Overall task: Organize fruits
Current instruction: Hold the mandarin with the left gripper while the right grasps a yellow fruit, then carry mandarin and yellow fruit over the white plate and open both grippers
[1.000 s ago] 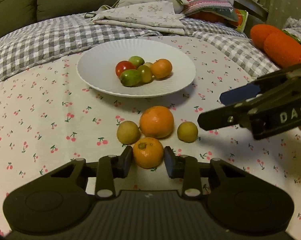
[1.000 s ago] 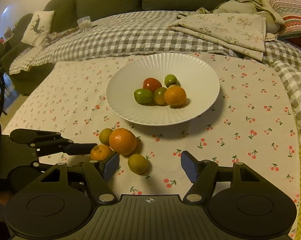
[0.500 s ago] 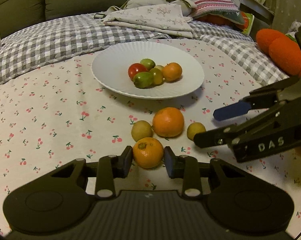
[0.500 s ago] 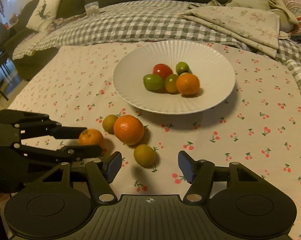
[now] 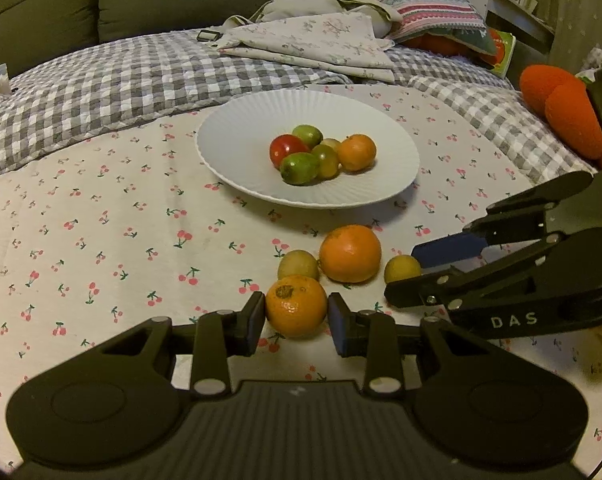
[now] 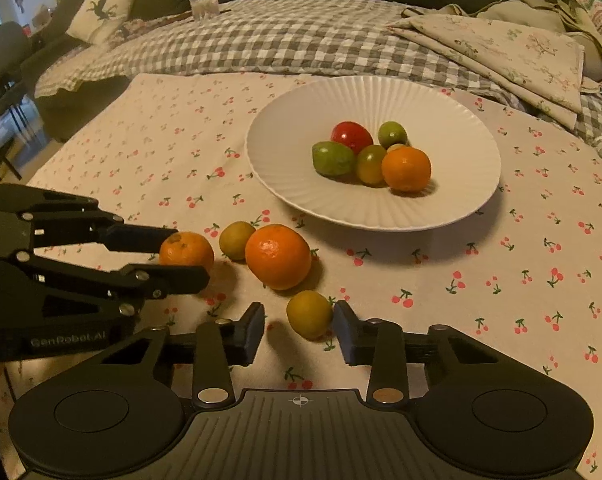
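Observation:
A white ribbed plate point(image 5: 241, 160) point(image 6: 285, 160) holds a red fruit, green ones and a small orange. On the cherry-print cloth in front of it lie a big orange point(image 5: 349, 253) point(image 6: 278, 257) and a yellow-green fruit point(image 5: 298, 265) point(image 6: 237, 240). My left gripper point(image 5: 296, 322) point(image 6: 187, 258) is shut on a tangerine point(image 5: 296, 306) point(image 6: 186, 250). My right gripper point(image 6: 299, 330) point(image 5: 403, 272) is closing with a second yellow-green fruit point(image 6: 309, 314) point(image 5: 402, 269) between its jaws. The right pad touches that fruit, while a gap shows at the left pad.
A grey checked blanket point(image 5: 101, 80) and folded floral cloths point(image 5: 313, 44) lie behind the plate, before a dark sofa. An orange plush toy point(image 5: 561, 112) sits at the right. The cloth's left edge drops to the floor by chairs point(image 6: 5, 120).
The right gripper has come lower and closer to the small yellow-green fruit, and its jaws have narrowed around it. The left gripper keeps its hold on the tangerine.

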